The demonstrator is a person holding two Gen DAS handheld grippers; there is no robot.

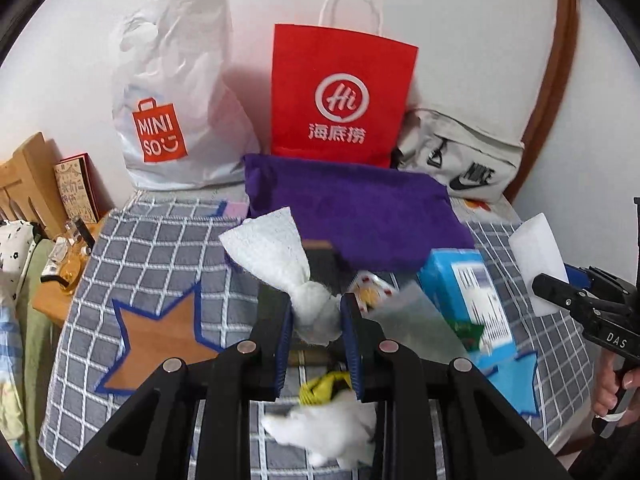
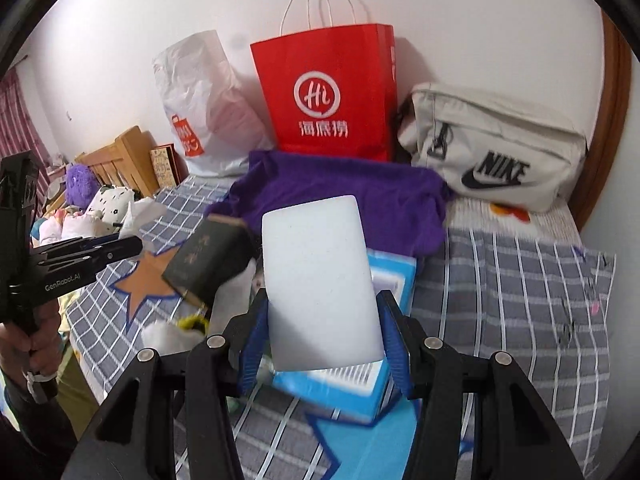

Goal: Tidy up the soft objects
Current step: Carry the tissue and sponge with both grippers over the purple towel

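The left tool (image 1: 316,320) pinches a white cloth (image 1: 276,248) above the checked bed cover (image 1: 160,248); the right tool (image 2: 326,332) grips a white sponge block (image 2: 320,280) over the blue box (image 2: 340,392), near the purple towel (image 2: 352,196).

A plain white wall (image 2: 460,20) backs the checked bedspread (image 2: 520,280), with a wooden headboard (image 2: 128,156) at left.

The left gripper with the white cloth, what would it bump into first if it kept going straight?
Probably the purple towel; the left gripper points at it, though depth is unclear.
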